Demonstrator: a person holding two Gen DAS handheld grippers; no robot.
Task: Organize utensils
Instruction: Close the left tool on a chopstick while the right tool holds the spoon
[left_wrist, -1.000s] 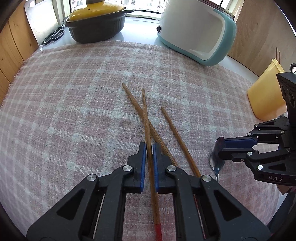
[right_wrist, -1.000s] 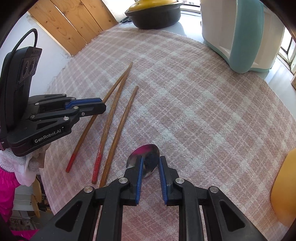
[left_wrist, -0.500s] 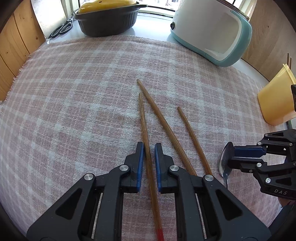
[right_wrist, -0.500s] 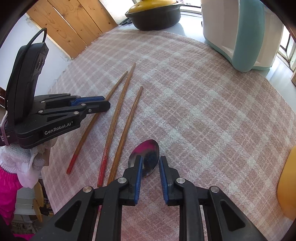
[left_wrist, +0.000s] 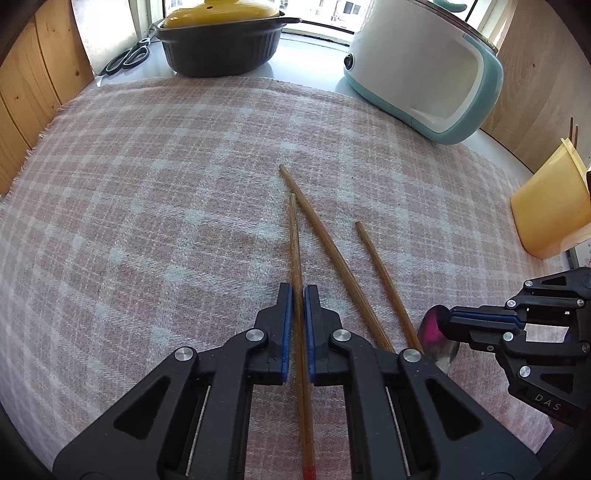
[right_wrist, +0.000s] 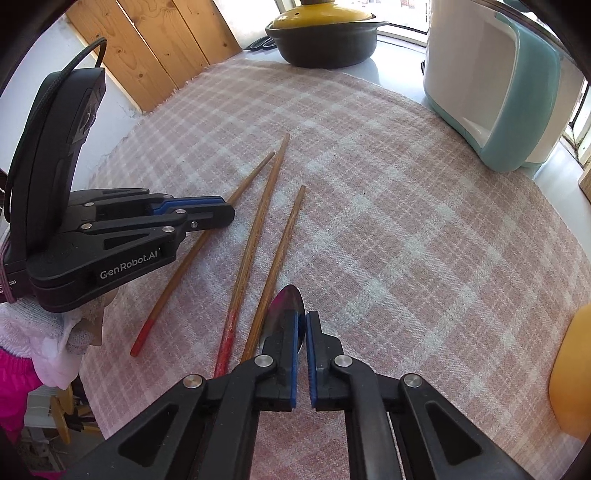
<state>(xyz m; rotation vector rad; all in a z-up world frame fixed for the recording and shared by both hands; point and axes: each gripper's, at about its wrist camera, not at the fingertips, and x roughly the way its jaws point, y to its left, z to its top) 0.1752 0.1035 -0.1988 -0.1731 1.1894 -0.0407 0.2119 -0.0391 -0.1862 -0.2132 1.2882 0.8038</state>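
Three wooden chopsticks with red ends lie on the pink checked cloth (left_wrist: 155, 206). My left gripper (left_wrist: 298, 293) has its jaws closing tight on the leftmost chopstick (left_wrist: 294, 236), its pads pressing the shaft. The same chopstick (right_wrist: 177, 273) runs under the left gripper (right_wrist: 229, 216) in the right wrist view. The other two chopsticks (left_wrist: 325, 243) (left_wrist: 380, 266) lie loose to its right. My right gripper (right_wrist: 301, 319) has its jaws closing on a metal spoon (right_wrist: 286, 304), whose bowl stands tilted between the pads. The spoon (left_wrist: 434, 325) also shows in the left wrist view, with the right gripper (left_wrist: 448, 321) shut on it.
A yellow cup (left_wrist: 546, 210) holding sticks stands at the right edge. A white and teal appliance (left_wrist: 424, 66) and a dark pot with a yellow lid (left_wrist: 218, 40) stand at the back, with scissors (left_wrist: 127, 59) beside the pot. Wooden panels line the left.
Both pairs of jaws have narrowed onto their utensils. The held chopstick no longer crosses its neighbour and lies beside it. The spoon's bowl has tipped from flat onto its edge.
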